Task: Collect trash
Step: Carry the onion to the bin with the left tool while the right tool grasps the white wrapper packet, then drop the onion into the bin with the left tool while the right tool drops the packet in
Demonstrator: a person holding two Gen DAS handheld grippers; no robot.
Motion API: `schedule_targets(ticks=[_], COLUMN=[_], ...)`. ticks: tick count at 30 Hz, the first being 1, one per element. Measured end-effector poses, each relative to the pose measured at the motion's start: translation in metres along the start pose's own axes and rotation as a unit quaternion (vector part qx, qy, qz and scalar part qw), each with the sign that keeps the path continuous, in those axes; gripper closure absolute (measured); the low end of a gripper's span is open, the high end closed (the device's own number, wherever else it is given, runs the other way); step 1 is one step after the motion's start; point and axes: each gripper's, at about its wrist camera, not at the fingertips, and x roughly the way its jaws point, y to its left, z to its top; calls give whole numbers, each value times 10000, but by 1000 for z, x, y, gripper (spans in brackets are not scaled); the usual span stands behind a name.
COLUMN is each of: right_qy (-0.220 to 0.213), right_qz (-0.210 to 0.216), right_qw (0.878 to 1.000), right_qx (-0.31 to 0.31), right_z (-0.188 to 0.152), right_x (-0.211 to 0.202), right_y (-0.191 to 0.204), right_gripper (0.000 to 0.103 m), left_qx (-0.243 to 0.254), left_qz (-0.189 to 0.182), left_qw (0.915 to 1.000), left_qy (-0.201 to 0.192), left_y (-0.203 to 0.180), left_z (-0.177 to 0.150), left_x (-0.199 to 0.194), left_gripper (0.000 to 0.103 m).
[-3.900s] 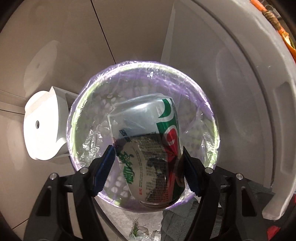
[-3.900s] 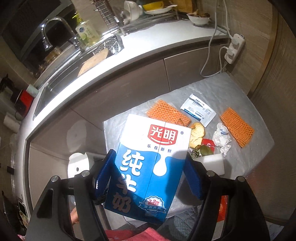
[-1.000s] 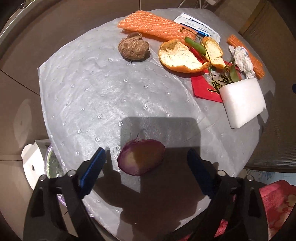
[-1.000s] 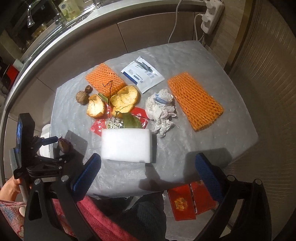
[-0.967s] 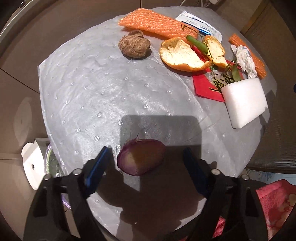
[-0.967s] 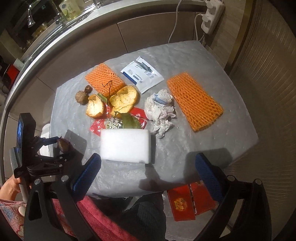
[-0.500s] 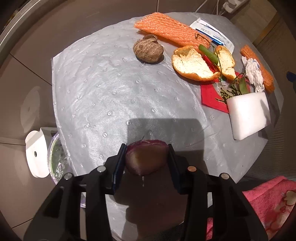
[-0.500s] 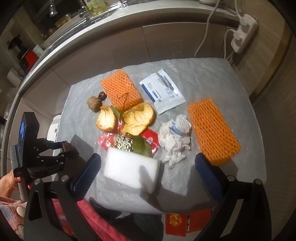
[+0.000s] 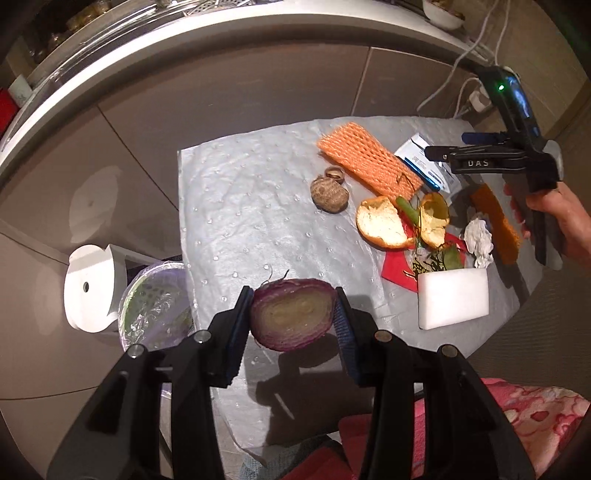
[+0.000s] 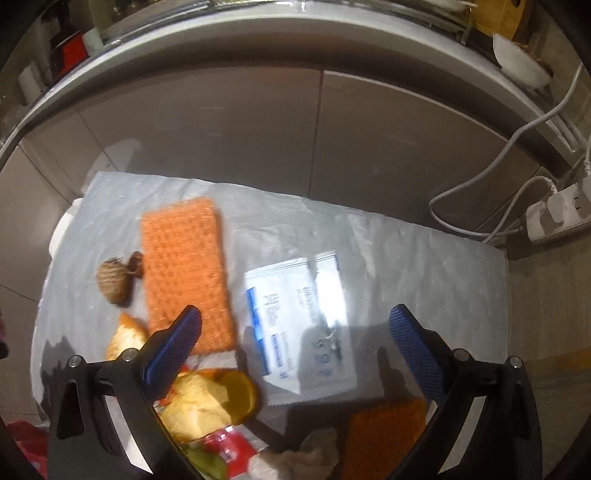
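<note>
— What changed with your left gripper [image 9: 293, 319]?
— You'd just closed it on the onion half [image 9: 293, 314], lower centre, lifted clear; bin [image 9: 157, 301] lower left. Your right gripper [image 10: 295, 347] gaped empty above the packet [image 10: 301, 328].

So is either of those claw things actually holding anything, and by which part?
The left gripper clamps the halved red onion by its purple sides, cut face showing. The right gripper is open, holding nothing.

Grey-brown cabinet fronts [image 10: 258, 140] under pale countertop [image 9: 221, 26]; power strip [image 10: 557, 214] right.
</note>
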Motion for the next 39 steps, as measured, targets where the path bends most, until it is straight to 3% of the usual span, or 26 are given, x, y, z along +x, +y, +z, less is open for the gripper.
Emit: schedule_targets(ticks=[6, 9, 12, 14, 16, 21, 27, 31, 39], right_qy=[384, 426, 366, 361, 379, 155, -299, -560, -817], right_qz=[147, 237, 395, 491, 661, 706, 760, 816, 1348], right_qw=[9976, 9949, 9957, 9962, 9962, 9971, 9966, 9951, 9870], right_qx=[-562, -878, -754, -623, -412, -219, 50, 58, 309], right_z=[-3, -12, -15, -15, -14, -15, -9, -10, -18], right_x=[28, 33, 30, 27, 25, 7, -46, -82, -138], right_y=[6, 17, 10, 1, -11, -28, -32, -13, 60], right_gripper=[7, 25, 43, 66, 75, 79, 82, 84, 85], left_qx=[-421, -614, -720, -778, -836, -955, -1069, -1142, -1068], left_qz=[221, 270, 332, 362, 368, 354, 348, 359, 376], left_qw=[9989, 9977, 9968, 9963, 9958, 9948, 9937, 9926, 9920], left_qy=[7, 4, -11, -5, 6, 9, 36, 193, 561], left_y=[20, 29, 36, 41, 47, 64, 93, 121, 174], left_z=[-7, -10, -11, -11, -12, -13, -17, -25, -49], left_x=[-7, -10, -13, -13, -13, -12, -6, 10, 57], left_gripper=[61, 61, 60, 60, 60, 60, 60, 60, 60])
